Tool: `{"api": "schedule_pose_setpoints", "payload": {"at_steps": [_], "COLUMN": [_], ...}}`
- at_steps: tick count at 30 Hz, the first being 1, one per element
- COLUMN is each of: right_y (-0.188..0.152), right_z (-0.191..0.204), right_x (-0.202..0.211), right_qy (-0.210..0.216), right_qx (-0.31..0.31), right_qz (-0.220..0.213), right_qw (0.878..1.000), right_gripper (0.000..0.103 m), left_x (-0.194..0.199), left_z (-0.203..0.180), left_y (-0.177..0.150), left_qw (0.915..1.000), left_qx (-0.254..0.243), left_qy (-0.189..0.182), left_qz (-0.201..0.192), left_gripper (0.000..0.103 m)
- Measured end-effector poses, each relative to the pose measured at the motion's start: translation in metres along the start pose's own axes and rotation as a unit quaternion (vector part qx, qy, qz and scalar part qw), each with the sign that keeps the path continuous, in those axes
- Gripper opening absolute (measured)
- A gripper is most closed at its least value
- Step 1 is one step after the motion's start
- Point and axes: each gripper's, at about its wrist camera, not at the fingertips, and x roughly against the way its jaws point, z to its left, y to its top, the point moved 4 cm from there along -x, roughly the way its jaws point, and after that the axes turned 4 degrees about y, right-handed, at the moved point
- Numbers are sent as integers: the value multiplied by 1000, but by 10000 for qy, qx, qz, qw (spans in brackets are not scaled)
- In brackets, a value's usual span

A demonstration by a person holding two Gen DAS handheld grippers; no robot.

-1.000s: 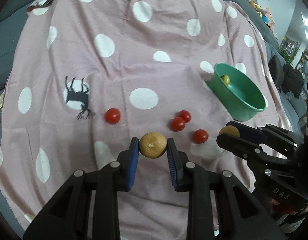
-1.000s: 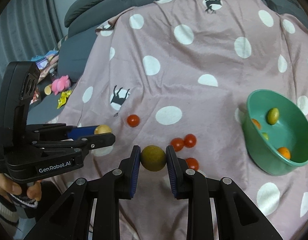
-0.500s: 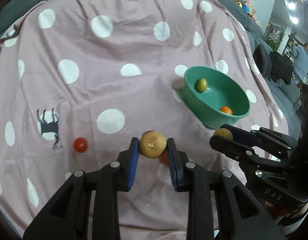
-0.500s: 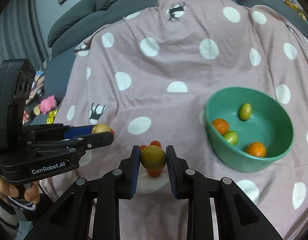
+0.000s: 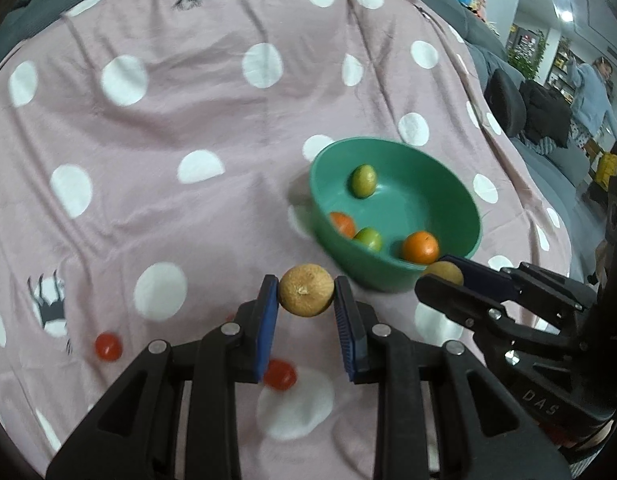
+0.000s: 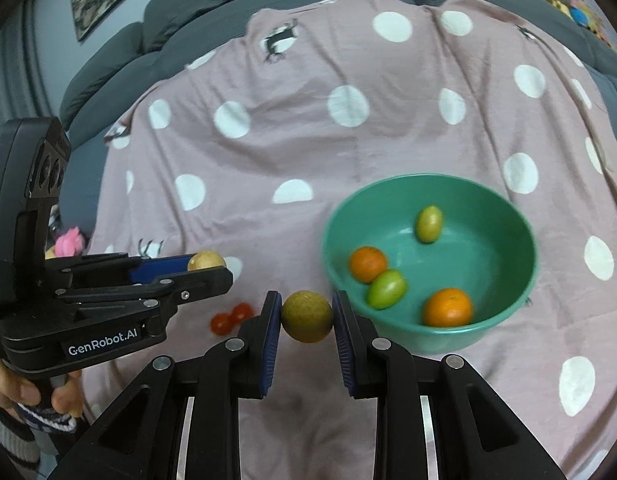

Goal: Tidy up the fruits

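My left gripper [image 5: 306, 296] is shut on a tan round fruit [image 5: 306, 295], held above the cloth just left of the green bowl [image 5: 460, 196]. My right gripper [image 6: 307, 316] is shut on a brownish-green round fruit [image 6: 307, 315], held near the bowl's [image 6: 524, 216] left rim. The bowl holds two oranges [image 6: 447, 307] and two green fruits [image 6: 387, 289]. The right gripper also shows in the left wrist view [image 5: 442, 274], and the left gripper shows in the right wrist view [image 6: 206, 264]. Small red tomatoes [image 5: 108, 346] [image 6: 232, 317] lie on the cloth.
A pink cloth with white dots [image 5: 188, 120] covers a grey sofa [image 6: 228, 8]. Another tomato [image 5: 280, 374] lies under my left gripper. A pink toy [image 6: 70, 240] sits off the cloth's left edge. A person and chairs [image 5: 592, 92] are at the far right.
Both grippers have moved toward the green bowl with their fruits held; the bowl now looks larger and nearer, and the tomatoes have slid back under and behind the fingers.
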Motion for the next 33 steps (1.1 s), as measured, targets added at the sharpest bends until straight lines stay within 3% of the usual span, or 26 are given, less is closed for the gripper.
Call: {"api": "schedule_pose_setpoints", "payload": {"at_steps": [9, 19, 24, 33], "right_y": [15, 29, 25, 18], "right_z": [-36, -72, -84, -91], "right_x": [-5, -31, -41, -50], "right_qy": [-357, -700, -803, -948], "right_qx": [-140, -233, -295, -355], "right_qz": [-89, 150, 375, 665], "right_qw": [9992, 9972, 9956, 9926], "right_gripper": [28, 28, 28, 28], "left_x": [-36, -83, -99, -101], "left_z": [-25, -38, -43, -47], "left_y": [29, 52, 50, 49], "left_qw": [9996, 9984, 9971, 9961], "left_qx": [-162, -210, -387, -605], "left_qy": [-188, -289, -171, 44], "left_qz": [93, 434, 626, 639], "left_gripper": [28, 28, 28, 28]}}
